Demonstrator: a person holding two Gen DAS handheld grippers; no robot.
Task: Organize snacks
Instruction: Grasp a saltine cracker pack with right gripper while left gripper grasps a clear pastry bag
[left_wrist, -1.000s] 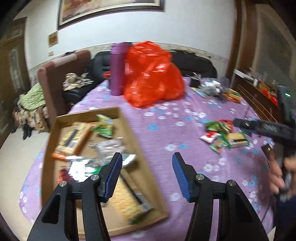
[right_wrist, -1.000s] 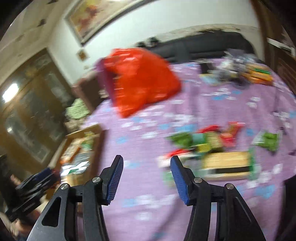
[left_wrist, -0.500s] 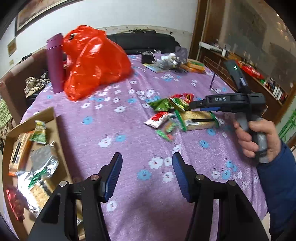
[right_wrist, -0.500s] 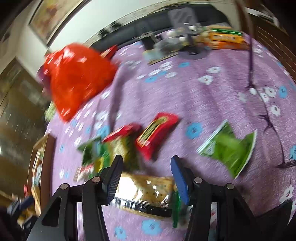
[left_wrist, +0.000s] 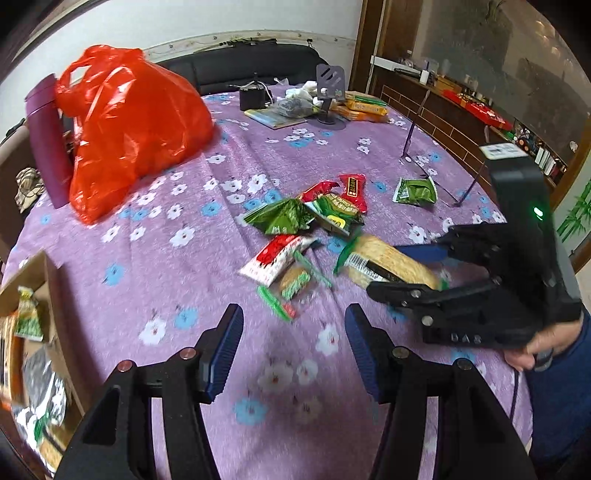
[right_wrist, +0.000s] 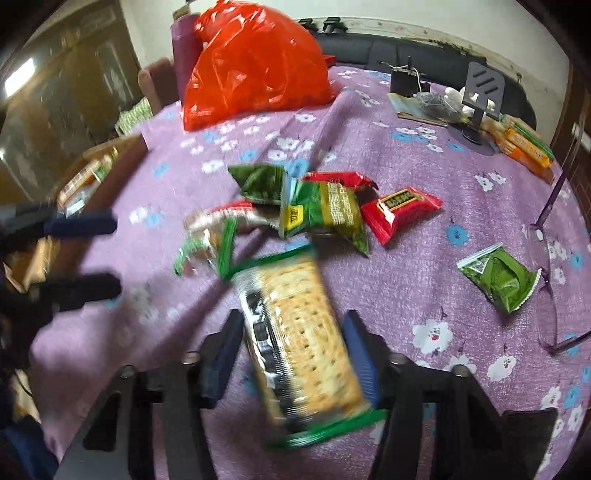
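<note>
clear-wrapped cracker pack (right_wrist: 299, 332) lies on the tabletop (right_wrist: 424, 258), straddled by the right claw (right_wrist: 291, 360), jaws closing for a lift; left claw (left_wrist: 291, 347) hangs open, empty, at nine o'clock.

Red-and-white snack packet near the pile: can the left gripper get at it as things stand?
Probably yes. The left gripper stands open and empty, with only bare tablecloth between it and the red-and-white packet; the right gripper works beside it, on the cracker pack.

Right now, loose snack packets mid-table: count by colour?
Green packets: 3
Red packets: 2
Red-and-white packet: 1
Clear cracker packs: 2
Total: 8
</note>
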